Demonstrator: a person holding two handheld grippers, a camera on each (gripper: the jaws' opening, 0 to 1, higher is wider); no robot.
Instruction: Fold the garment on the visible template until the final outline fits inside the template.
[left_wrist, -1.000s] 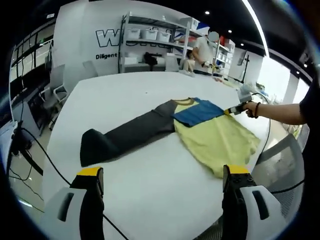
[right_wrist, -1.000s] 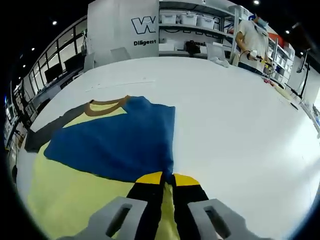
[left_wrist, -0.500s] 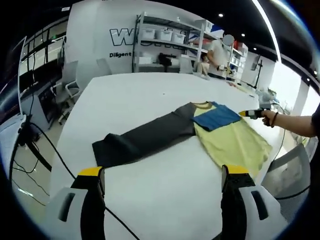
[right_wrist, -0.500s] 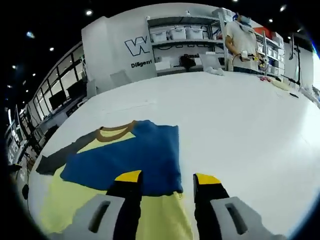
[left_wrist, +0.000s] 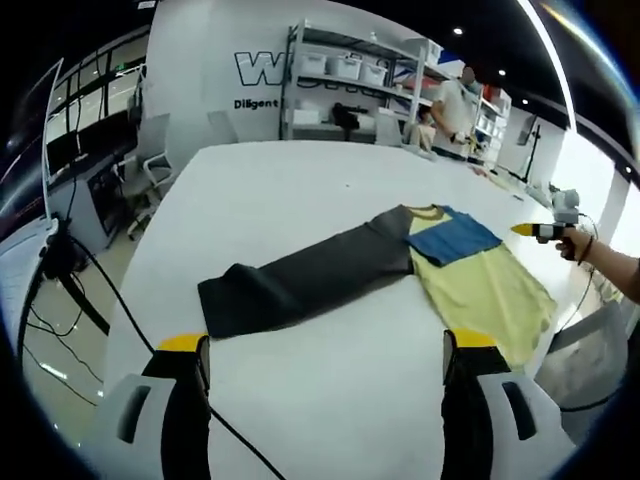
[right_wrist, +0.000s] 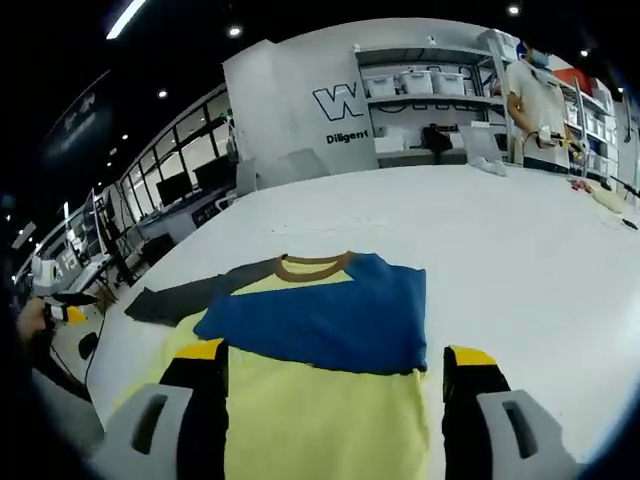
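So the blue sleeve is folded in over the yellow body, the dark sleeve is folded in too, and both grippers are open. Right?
Not quite. The dark sleeve isn't folded in: the left gripper view shows it stretched out flat on the table. The blue sleeve does lie folded over the yellow body, and the left gripper and right gripper are open.

Matt cloth garment (right_wrist: 320, 330), smooth white table (left_wrist: 290, 190)

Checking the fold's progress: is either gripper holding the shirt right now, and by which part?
Nothing is held. The right gripper and left gripper are open, clear of the shirt.
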